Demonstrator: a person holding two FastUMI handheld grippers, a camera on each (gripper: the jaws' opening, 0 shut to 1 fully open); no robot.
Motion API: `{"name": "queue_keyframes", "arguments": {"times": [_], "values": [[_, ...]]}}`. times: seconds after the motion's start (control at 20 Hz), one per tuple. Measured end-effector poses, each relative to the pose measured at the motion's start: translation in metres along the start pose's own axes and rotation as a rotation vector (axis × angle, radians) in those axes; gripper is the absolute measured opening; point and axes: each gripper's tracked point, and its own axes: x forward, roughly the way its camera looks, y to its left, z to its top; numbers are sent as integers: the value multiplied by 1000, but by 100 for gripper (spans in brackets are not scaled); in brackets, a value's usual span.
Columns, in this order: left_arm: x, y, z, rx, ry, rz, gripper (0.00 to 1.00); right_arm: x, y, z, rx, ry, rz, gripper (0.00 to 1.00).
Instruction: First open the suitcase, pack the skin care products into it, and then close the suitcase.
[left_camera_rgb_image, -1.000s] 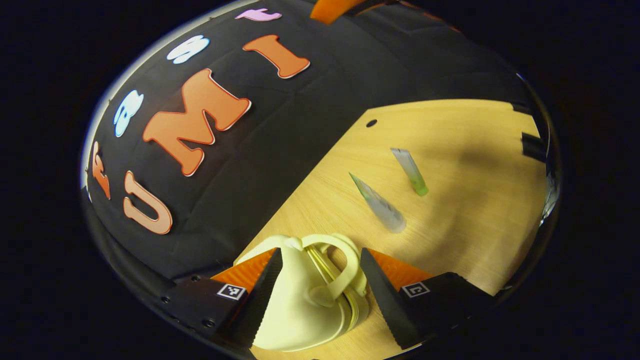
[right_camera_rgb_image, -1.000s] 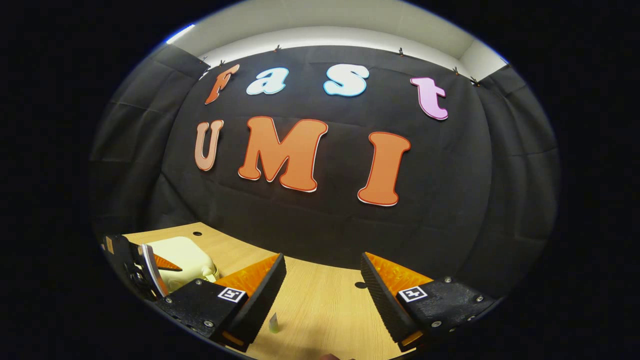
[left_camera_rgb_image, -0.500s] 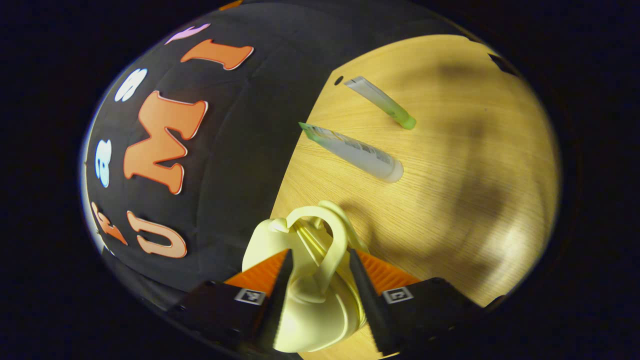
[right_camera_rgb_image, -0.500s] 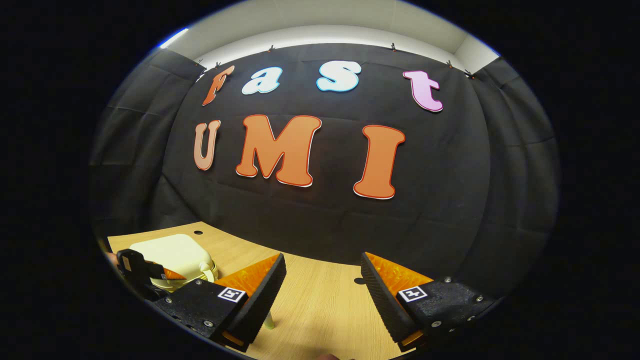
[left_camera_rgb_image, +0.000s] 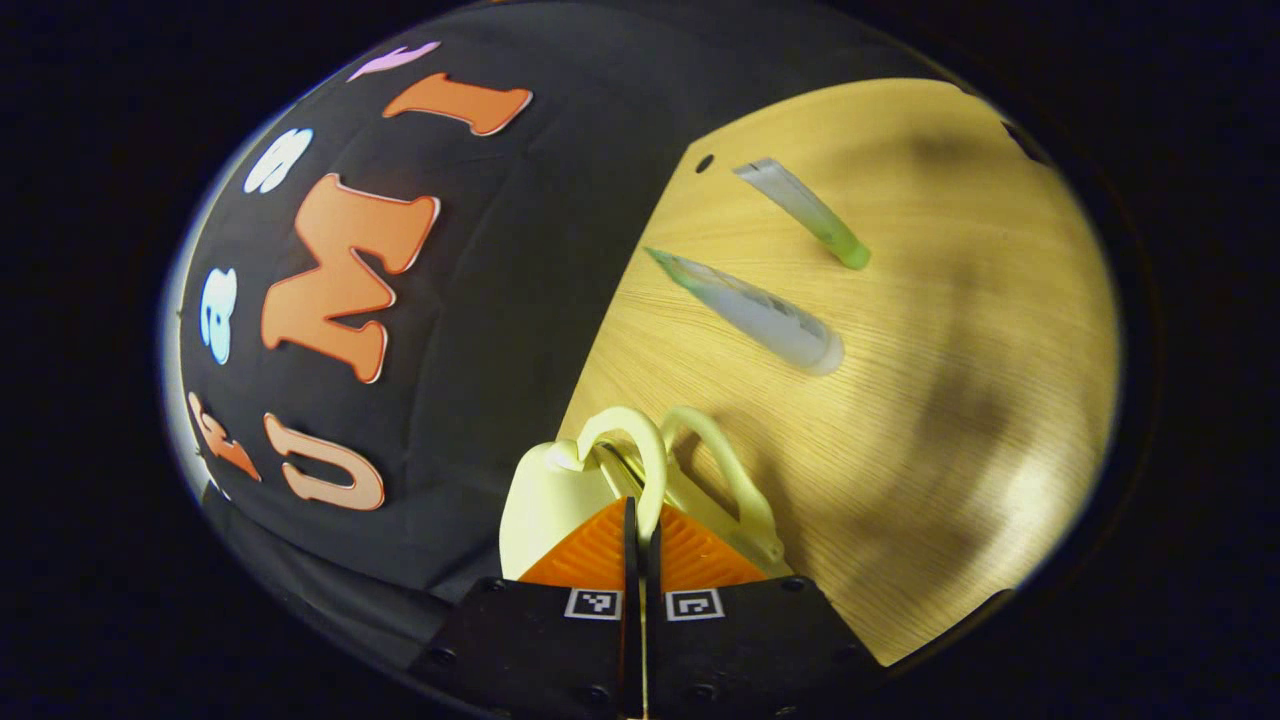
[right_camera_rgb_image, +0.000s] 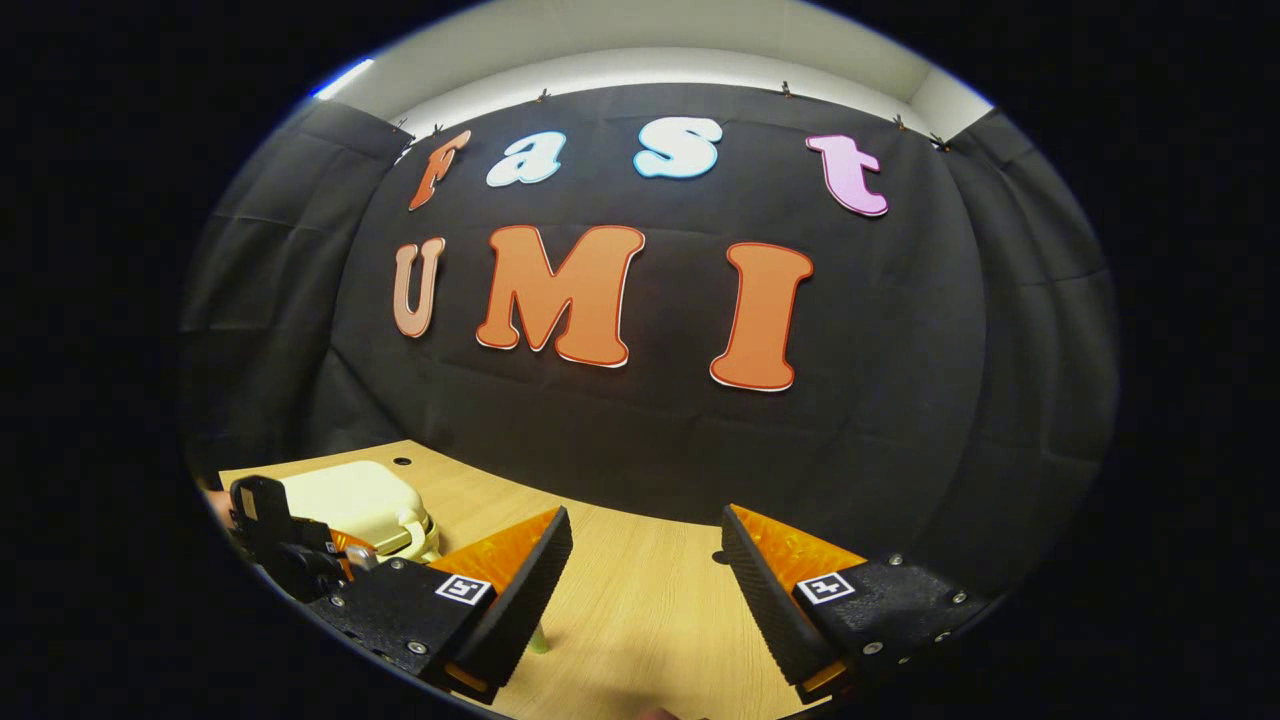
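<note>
While the small pale-yellow hard-shell suitcase (left_camera_rgb_image: 545, 490) lies at the desk (left_camera_rgb_image: 900, 450) edge, one of its loop handles (left_camera_rgb_image: 640, 460) is pinched by the left hand-held gripper (left_camera_rgb_image: 637, 525); the right hand-held gripper (right_camera_rgb_image: 645, 590) is held agape. Opening is judged underway: lifting that half is called for next. Two translucent plastic tubes (left_camera_rgb_image: 750, 312) wait nearby.

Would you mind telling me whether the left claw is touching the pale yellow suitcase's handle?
Touching. The left gripper view shows the left claw closed on one looped handle of the pale yellow suitcase.
</note>
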Motion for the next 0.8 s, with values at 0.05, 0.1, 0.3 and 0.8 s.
{"name": "queue_keyframes", "arguments": {"times": [0.05, 0.1, 0.3, 0.8], "values": [[-5, 9, 0, -36, -8, 7, 2, 1, 4, 1, -6, 1, 6, 95], [-8, 18, 0, -79, -21, 13, 2, 3, 8, 3, -15, -1, 9, 95], [-14, 67, -2, -252, -67, 25, 2, 9, 30, 7, -31, 10, 18, 95], [-39, 182, -45, -380, -238, 114, 1, 27, 119, 30, -46, 33, -49, 95]]}}
